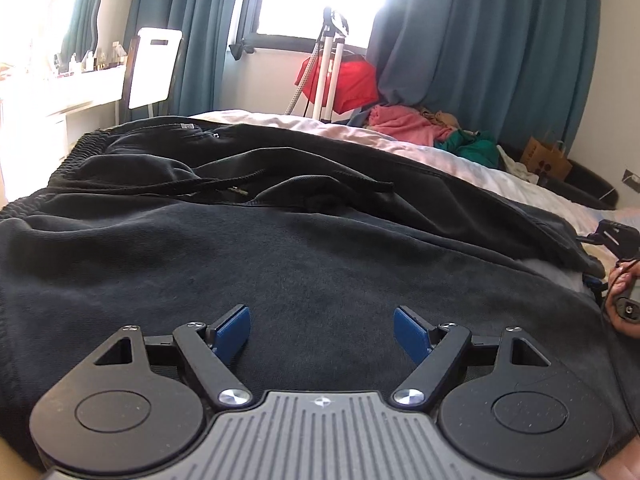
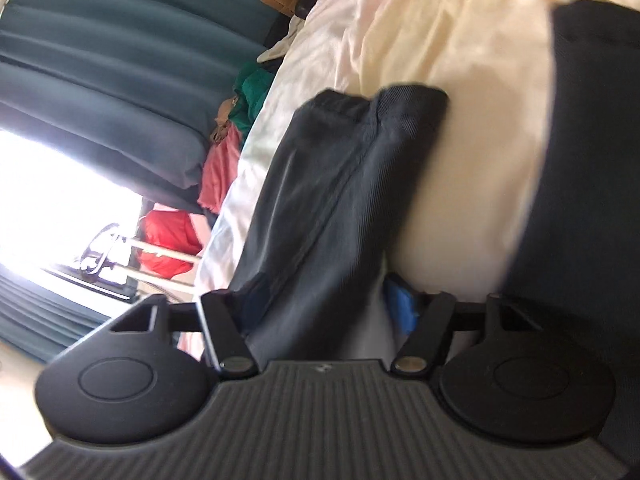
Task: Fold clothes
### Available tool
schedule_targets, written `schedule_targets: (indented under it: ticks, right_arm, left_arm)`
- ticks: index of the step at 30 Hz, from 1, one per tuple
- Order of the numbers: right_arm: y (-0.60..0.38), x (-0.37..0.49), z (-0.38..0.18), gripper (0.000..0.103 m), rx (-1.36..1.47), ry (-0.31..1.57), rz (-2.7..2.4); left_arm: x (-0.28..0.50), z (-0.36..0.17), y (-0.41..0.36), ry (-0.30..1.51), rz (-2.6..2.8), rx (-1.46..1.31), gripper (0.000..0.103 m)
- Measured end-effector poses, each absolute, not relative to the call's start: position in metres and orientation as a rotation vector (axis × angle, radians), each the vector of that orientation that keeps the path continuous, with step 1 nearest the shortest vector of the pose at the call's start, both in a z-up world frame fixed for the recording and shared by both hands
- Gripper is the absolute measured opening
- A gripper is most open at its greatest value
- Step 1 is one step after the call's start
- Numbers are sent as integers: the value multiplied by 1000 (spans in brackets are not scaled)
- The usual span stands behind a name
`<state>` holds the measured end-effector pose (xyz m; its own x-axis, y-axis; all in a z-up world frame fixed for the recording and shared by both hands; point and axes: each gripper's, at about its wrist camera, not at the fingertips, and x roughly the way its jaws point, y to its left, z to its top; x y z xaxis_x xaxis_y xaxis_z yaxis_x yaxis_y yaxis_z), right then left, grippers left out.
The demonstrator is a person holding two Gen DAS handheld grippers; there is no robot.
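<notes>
Left tool (image 1: 322, 334) sits low and level over the black sweatpants (image 1: 280, 248), blue-padded fingers (image 1: 232, 334) spread wide, nothing between them, pads hovering just above or touching the fleece; contact can't be told. Right tool (image 2: 320, 304) is rolled sideways, so bed and curtains appear tilted in its view. A dark ribbed trouser leg (image 2: 340, 184) runs between its fingers, with one blue pad (image 2: 400, 304) showing just right of the cloth. View is blurred and the other pad is hidden, so whether it pinches the leg or is merely spread around it I cannot tell. In the left wrist view the right tool's black body and the hand (image 1: 622, 300) gripping it show at the far right edge, at the pants' side.

Sweatpants lie spread flat across the bed (image 1: 460, 164), soft matte fleece, gathered elastic waistband (image 1: 80, 152) at far left, black drawstring (image 1: 248, 184) trailing loose over the front, small tag near the waist. Leg hem in the right view is a squared cuff, lying on the cream sheet (image 2: 460, 40).

Sheet is wrinkled, pale pink-cream. Pink and green clothes (image 1: 432, 130) are heaped at the bed's far side. Teal curtains (image 1: 500, 40) hang in heavy folds behind, with a brown paper bag (image 1: 546, 158) on the floor.
</notes>
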<state>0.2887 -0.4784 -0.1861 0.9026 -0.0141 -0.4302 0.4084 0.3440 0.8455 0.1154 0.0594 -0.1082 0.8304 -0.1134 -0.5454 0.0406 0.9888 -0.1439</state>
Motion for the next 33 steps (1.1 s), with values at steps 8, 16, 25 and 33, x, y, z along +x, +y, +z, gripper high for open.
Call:
schedule_targets:
  ticks: [8,16,25,33]
  right_arm:
    - [-527,337,-138,7,1001,388,-351]
    - [-544,298,-91,7,822,249,-421]
    - [-561,258,-176,10,899,423,-480]
    - [-552,233,-144,36,801,549,-570]
  left_arm:
    - [133,-108,58,583,-100,-167,81]
    - [128,-100,56,573,-119,-130,81]
    - [120,-87,62,566,-110,-140,81]
    - [116,-72,66,524,-107,-150,81]
